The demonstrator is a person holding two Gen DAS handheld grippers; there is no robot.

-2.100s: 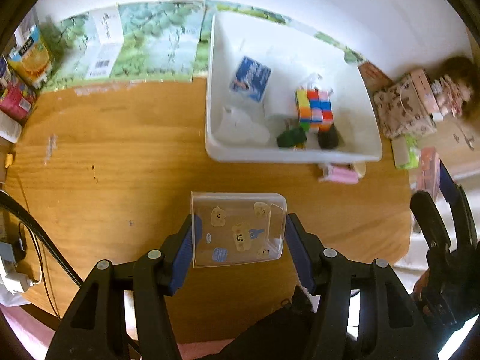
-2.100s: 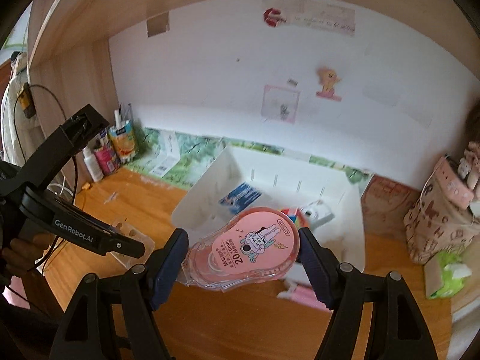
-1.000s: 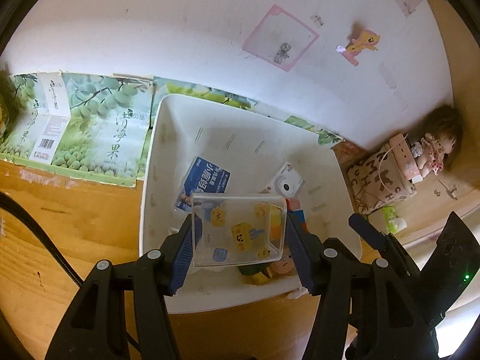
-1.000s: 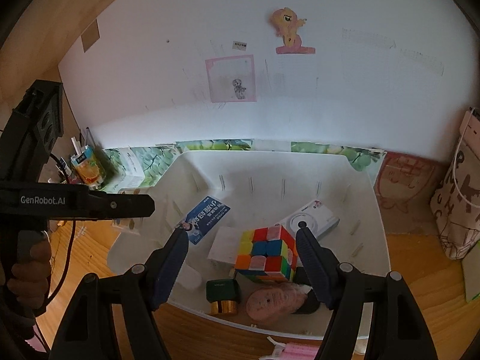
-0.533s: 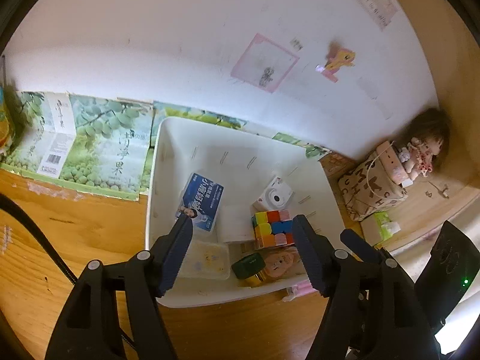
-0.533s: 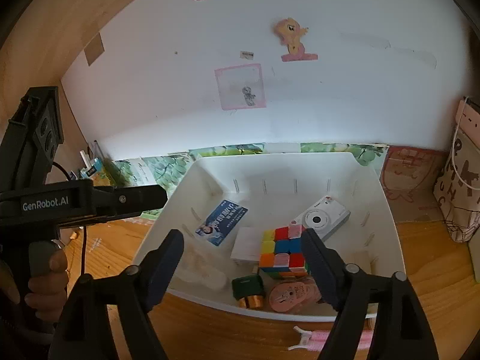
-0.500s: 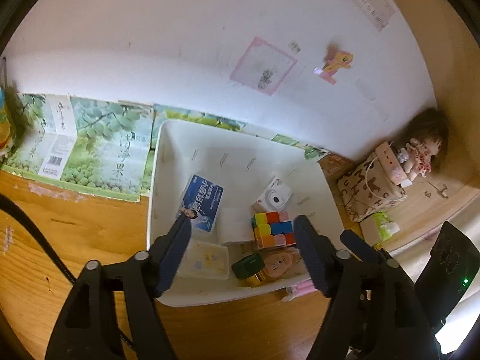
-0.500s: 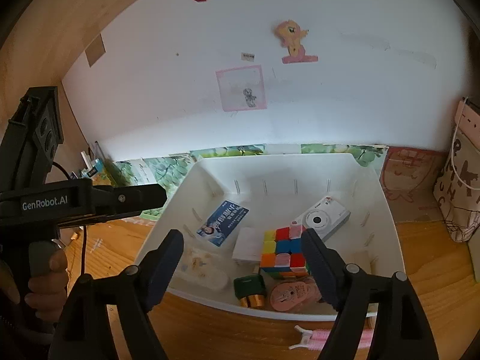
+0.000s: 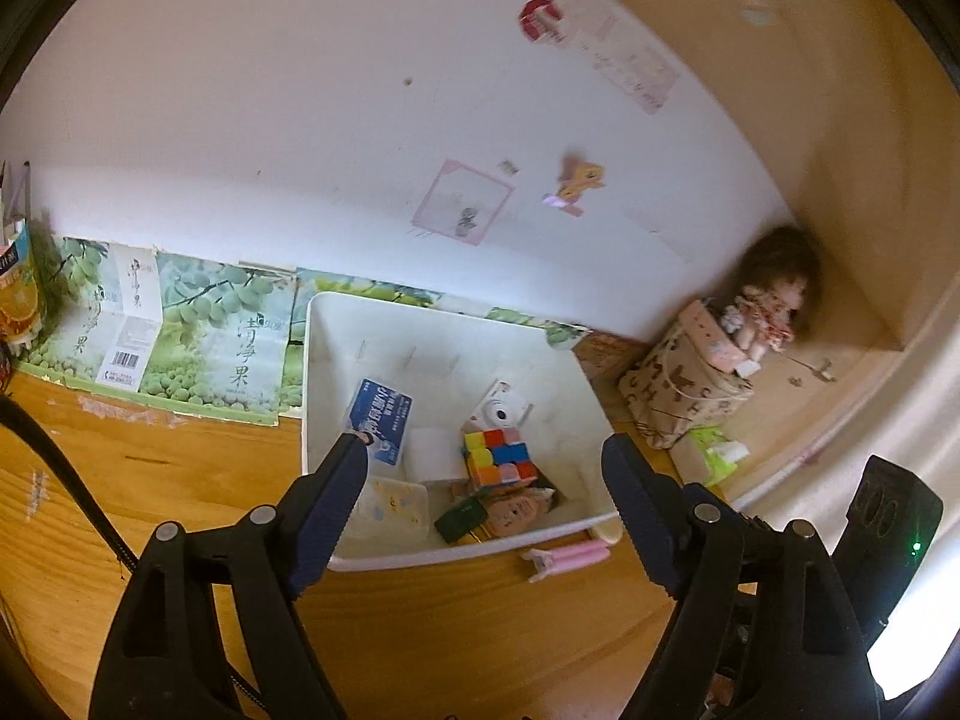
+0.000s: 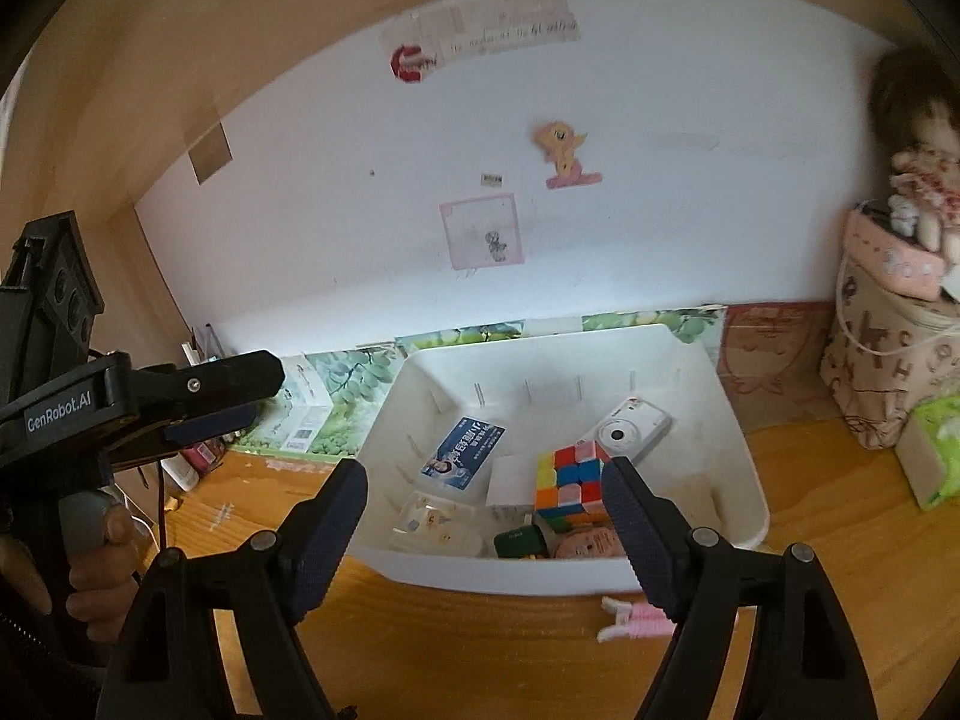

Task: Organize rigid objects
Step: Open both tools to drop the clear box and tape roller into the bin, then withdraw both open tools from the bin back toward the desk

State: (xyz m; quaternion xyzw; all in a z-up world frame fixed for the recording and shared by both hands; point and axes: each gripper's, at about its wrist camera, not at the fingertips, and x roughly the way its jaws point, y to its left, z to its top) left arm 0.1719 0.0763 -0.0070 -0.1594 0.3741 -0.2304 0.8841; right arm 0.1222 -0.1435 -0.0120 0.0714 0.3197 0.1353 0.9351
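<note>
A white bin (image 9: 456, 552) (image 10: 540, 582) sits on the wooden desk against the wall. Inside lie a clear sticker box (image 9: 393, 507) (image 10: 435, 525), a pink tape dispenser (image 9: 516, 510) (image 10: 585, 543), a colour cube (image 9: 498, 456) (image 10: 567, 483), a white camera (image 9: 501, 414), a blue packet (image 9: 381, 420) and a green box (image 9: 459, 519). My left gripper (image 9: 485, 447) hangs above and in front of the bin, its jaws opening with nothing between them. My right gripper (image 10: 486, 469) hovers open and empty beside it. A pink clip (image 9: 567, 558) (image 10: 636, 624) lies on the desk before the bin.
A patterned bag (image 9: 684, 396) with a doll (image 9: 768, 306) and a green tissue pack (image 9: 717, 456) stand right of the bin. Fruit-print cartons (image 9: 180, 348) line the wall at left, with a juice carton (image 9: 15, 294). A cable crosses the left desk edge.
The clear box and pink dispenser, held a moment ago, now lie in the bin. Both grippers have opened, risen and drawn back from it.
</note>
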